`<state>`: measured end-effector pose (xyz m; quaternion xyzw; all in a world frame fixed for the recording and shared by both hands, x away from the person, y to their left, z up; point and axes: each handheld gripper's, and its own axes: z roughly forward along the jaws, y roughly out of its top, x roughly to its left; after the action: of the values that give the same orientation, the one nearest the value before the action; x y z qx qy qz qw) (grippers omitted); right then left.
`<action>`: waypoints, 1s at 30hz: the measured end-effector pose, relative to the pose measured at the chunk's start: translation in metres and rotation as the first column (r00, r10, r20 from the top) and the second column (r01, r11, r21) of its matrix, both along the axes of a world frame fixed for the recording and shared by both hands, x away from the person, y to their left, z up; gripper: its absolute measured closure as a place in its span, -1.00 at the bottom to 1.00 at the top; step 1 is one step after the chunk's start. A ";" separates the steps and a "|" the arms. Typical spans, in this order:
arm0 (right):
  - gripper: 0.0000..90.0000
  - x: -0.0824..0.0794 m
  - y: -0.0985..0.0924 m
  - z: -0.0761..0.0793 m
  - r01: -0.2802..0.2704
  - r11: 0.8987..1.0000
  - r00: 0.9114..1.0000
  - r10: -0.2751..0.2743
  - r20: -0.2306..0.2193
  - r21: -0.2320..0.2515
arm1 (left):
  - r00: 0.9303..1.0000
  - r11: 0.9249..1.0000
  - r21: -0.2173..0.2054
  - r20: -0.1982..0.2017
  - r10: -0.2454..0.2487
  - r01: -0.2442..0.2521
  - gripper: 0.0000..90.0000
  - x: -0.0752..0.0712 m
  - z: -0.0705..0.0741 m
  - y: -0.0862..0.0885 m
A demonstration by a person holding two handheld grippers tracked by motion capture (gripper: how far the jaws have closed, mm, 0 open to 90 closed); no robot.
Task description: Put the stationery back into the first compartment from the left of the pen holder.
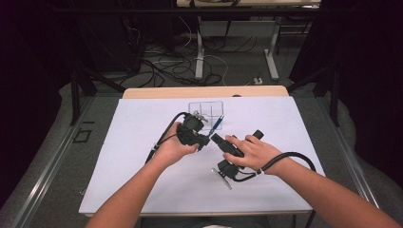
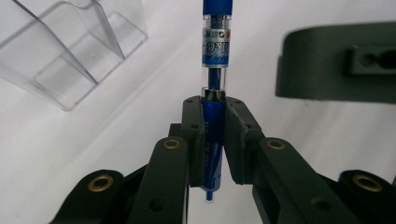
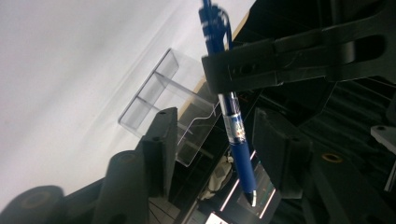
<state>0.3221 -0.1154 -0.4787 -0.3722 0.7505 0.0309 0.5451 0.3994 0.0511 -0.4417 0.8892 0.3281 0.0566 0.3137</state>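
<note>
Left gripper [image 2: 212, 116]: jaws drawn close, pads clamped on the blue pen [image 2: 215, 70] from both sides; seen from above at [image 1: 202, 137], over the white table cover [image 1: 133, 156]

Pen in the left gripper: the barrel runs lengthwise between the two pads; its printed clear section and blue grip stand out past the jaw tips, its short end pokes out behind them toward the gripper body

Right gripper [image 3: 219, 149]: jaws part open, a clear gap on each side of the pen [image 3: 236, 135]; neither pad touches it; from above it sits at [image 1: 216, 138], tip to tip with the left gripper

Pen at the right gripper: it hangs slanted between the open jaws, its metal tip low near the right jaw; higher up the other gripper's pads cross it and hold it

Clear plastic organiser [image 2: 70, 51]: divided into compartments, lying on the cover just beyond the left gripper's jaw tips and off to their left, apart from the pen; beyond both grippers in the high view [image 1: 205, 110]

Hands: left hand [image 1: 173, 148] wraps its gripper's body; right hand [image 1: 252, 153] rests on top of its own
</note>
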 end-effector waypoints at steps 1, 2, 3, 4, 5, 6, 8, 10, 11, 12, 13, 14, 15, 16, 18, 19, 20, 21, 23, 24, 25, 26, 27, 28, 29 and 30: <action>0.08 0.000 0.001 0.002 -0.002 1.000 1.000 0.002 -0.012 0.012 | 1.000 1.000 -0.005 0.012 0.004 -0.004 0.77 0.002 0.001 0.002; 0.05 0.001 0.001 0.003 -0.007 1.000 1.000 0.008 -0.024 0.028 | 1.000 1.000 -0.016 0.026 0.013 -0.012 0.77 0.003 0.002 0.003; 0.04 0.001 0.001 0.004 0.002 1.000 1.000 -0.001 -0.028 0.029 | 0.999 0.999 -0.025 0.039 0.025 -0.024 0.76 0.004 0.003 0.004; 0.03 0.001 0.000 0.004 0.023 0.999 0.999 -0.021 -0.042 0.046 | 0.998 0.999 -0.041 0.048 0.034 -0.032 0.77 0.005 0.003 0.006; 0.02 0.002 0.000 0.005 0.021 0.998 0.999 -0.019 -0.046 0.055 | 0.998 0.998 -0.049 0.057 0.038 -0.035 0.76 0.006 0.004 0.007; 0.02 0.002 0.000 0.005 0.037 0.997 0.997 -0.033 -0.063 0.067 | 0.997 0.998 -0.059 0.071 0.040 -0.036 0.76 0.008 0.005 0.009; 0.02 0.002 -0.001 0.005 0.063 0.992 0.994 -0.052 -0.096 0.109 | 0.995 0.995 -0.086 0.084 0.058 -0.051 0.77 0.010 0.007 0.012; 0.01 0.001 -0.002 0.005 0.097 0.986 0.989 -0.081 -0.123 0.133 | 0.992 0.991 -0.114 0.104 0.077 -0.065 0.76 0.012 0.009 0.016; 0.00 0.001 -0.002 0.005 0.113 0.984 0.986 -0.094 -0.135 0.139 | 0.990 0.989 -0.128 0.108 0.086 -0.071 0.76 0.014 0.010 0.017; -0.01 0.001 -0.002 0.006 0.126 0.979 0.983 -0.102 -0.150 0.158 | 0.989 0.987 -0.141 0.117 0.096 -0.079 0.76 0.015 0.011 0.019; 0.00 0.001 -0.002 0.007 0.146 0.973 0.978 -0.115 -0.174 0.177 | 0.987 0.985 -0.152 0.127 0.102 -0.083 0.76 0.016 0.011 0.021; 0.00 0.002 -0.002 0.008 0.159 0.969 0.974 -0.123 -0.189 0.191 | 0.985 0.983 -0.160 0.134 0.111 -0.090 0.76 0.017 0.013 0.023; 0.00 0.002 -0.001 0.010 0.168 0.965 0.972 -0.128 -0.199 0.201 | 0.982 0.980 -0.176 0.144 0.122 -0.095 0.76 0.018 0.014 0.024; -0.02 0.003 -0.001 0.011 0.189 0.958 0.966 -0.142 -0.216 0.214 | 0.980 0.977 -0.188 0.153 0.126 -0.097 0.76 0.019 0.015 0.026; -0.10 0.003 -0.001 0.011 0.217 0.944 0.958 -0.157 -0.239 0.250 | 0.975 0.972 -0.208 0.173 0.143 -0.106 0.76 0.022 0.018 0.030; -0.14 0.003 -0.001 0.012 0.235 0.934 0.952 -0.166 -0.256 0.270 | 0.972 0.969 -0.221 0.180 0.150 -0.108 0.76 0.023 0.019 0.031; -0.16 0.004 -0.001 0.012 0.244 0.926 0.948 -0.166 -0.270 0.289 | 0.969 0.965 -0.232 0.186 0.164 -0.119 0.76 0.024 0.020 0.032; -0.18 0.005 -0.001 0.012 0.260 0.912 0.943 -0.169 -0.285 0.317 | 0.968 0.965 -0.234 0.187 0.165 -0.119 0.76 0.025 0.022 0.034; -0.25 0.005 -0.002 0.013 0.293 0.889 0.929 -0.178 -0.324 0.352 | 0.961 0.957 -0.262 0.205 0.184 -0.127 0.76 0.028 0.023 0.036; -0.28 0.006 -0.003 0.013 0.312 0.876 0.922 -0.184 -0.342 0.369 | 0.959 0.954 -0.271 0.212 0.189 -0.128 0.76 0.029 0.024 0.037; -0.31 0.006 -0.004 0.013 0.335 0.860 0.910 -0.191 -0.367 0.384 | 0.956 0.950 -0.282 0.215 0.198 -0.133 0.76 0.031 0.024 0.038; -0.34 0.007 -0.005 0.014 0.348 0.849 0.906 -0.196 -0.375 0.398 | 0.952 0.948 -0.288 0.224 0.206 -0.138 0.76 0.032 0.025 0.039; -0.36 0.007 -0.006 0.013 0.372 0.829 0.895 -0.200 -0.400 0.418 | 0.952 0.947 -0.289 0.227 0.208 -0.138 0.76 0.034 0.026 0.040; -0.39 0.008 -0.007 0.012 0.387 0.809 0.885 -0.193 -0.423 0.442 | 0.946 0.942 -0.301 0.236 0.223 -0.147 0.76 0.036 0.026 0.040; -0.41 0.008 -0.008 0.012 0.416 0.789 0.870 -0.202 -0.449 0.451 | 0.942 0.938 -0.309 0.240 0.235 -0.155 0.76 0.038 0.026 0.040; -0.43 0.010 -0.009 0.012 0.436 0.769 0.857 -0.196 -0.477 0.467 | 0.939 0.934 -0.320 0.242 0.244 -0.160 0.76 0.040 0.026 0.041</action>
<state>0.3321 -0.1246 -0.4671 -0.0467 0.8557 0.2305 0.4609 0.4393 0.0924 -0.4155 0.7766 0.3761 0.1632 0.4783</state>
